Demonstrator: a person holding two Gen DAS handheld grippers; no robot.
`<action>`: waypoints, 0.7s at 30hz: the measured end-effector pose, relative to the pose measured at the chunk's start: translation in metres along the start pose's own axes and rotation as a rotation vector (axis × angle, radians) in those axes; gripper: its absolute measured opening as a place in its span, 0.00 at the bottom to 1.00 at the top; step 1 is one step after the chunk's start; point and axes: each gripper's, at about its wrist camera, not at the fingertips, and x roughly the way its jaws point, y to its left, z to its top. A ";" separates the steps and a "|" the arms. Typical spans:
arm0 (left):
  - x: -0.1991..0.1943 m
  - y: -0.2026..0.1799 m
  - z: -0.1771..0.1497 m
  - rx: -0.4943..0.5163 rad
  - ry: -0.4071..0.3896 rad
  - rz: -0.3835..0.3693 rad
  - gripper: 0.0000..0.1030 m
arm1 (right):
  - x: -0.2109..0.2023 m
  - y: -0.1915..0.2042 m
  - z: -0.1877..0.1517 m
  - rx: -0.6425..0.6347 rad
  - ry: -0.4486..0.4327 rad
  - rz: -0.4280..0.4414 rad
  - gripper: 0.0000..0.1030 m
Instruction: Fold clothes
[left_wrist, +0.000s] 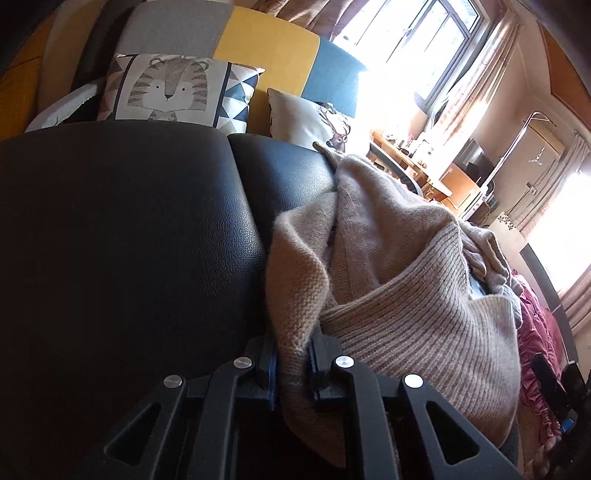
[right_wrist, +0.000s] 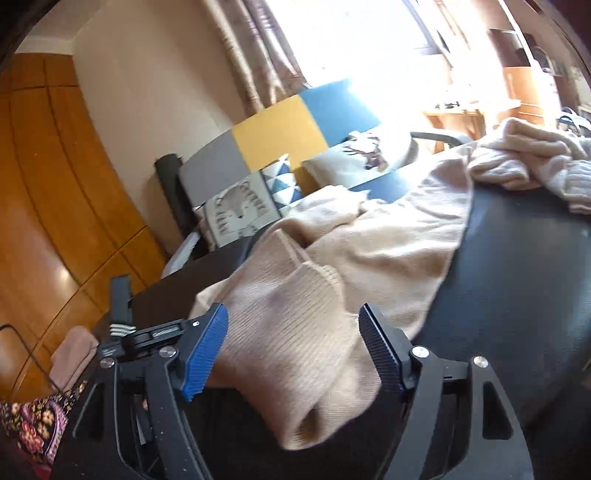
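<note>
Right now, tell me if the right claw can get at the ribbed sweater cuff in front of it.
Probably yes. The right claw is open and the ribbed cuff of the beige sweater lies between its pads, with nothing over it.

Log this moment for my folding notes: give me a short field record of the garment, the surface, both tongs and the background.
garment: beige knit sweater, crumpled, partly spread
surface: black leather cushion
left tongs: shut on a fold of the sweater's edge
right tongs: open, ribbed cuff lying between the pads, not pinched
background: tiger-print pillow, deer-print pillow, bright window
fold status: not yet folded
</note>
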 end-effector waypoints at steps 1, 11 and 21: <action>0.000 0.002 -0.001 -0.010 0.000 -0.011 0.13 | 0.005 -0.005 0.005 0.015 0.025 -0.040 0.76; 0.002 0.008 -0.003 -0.048 0.002 -0.050 0.13 | -0.002 0.035 -0.027 -0.503 0.348 0.031 0.76; 0.001 0.016 -0.003 -0.062 0.003 -0.070 0.14 | 0.040 0.071 -0.094 -0.816 0.326 -0.119 0.76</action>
